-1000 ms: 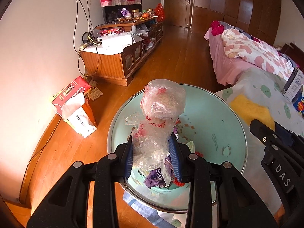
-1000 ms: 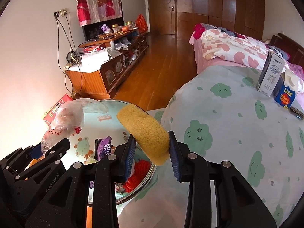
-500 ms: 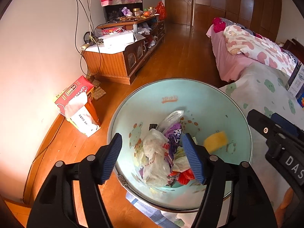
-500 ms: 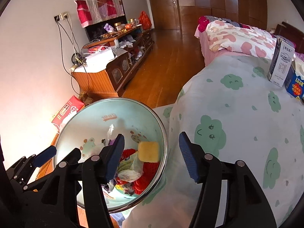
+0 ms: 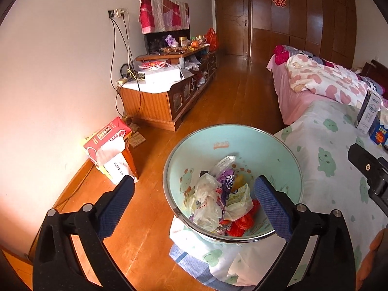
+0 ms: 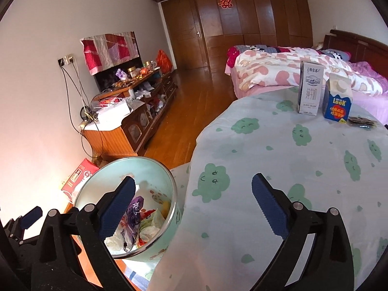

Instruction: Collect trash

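The left tool [image 5: 194, 194] hangs spread wide and empty over the basin [image 5: 242, 145], set beside the table [image 6: 278, 157] to catch rubbish; bags and wrappers [image 5: 218, 196] lie inside; the right tool [image 6: 194, 201], likewise released, faces two cartons [image 6: 322, 97] on the table, probably next.

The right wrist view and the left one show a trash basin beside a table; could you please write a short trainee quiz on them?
1. True or false: the right gripper grips the yellow sponge.
2. Which cartons stand on the cloud-print tablecloth?
A. a grey milk carton and a blue carton
B. two red cartons
3. Fill in: the left gripper has its jaws ____.

Key
1. False: its jaws are open and the sponge lies in the round pale green enamel basin.
2. A
3. open
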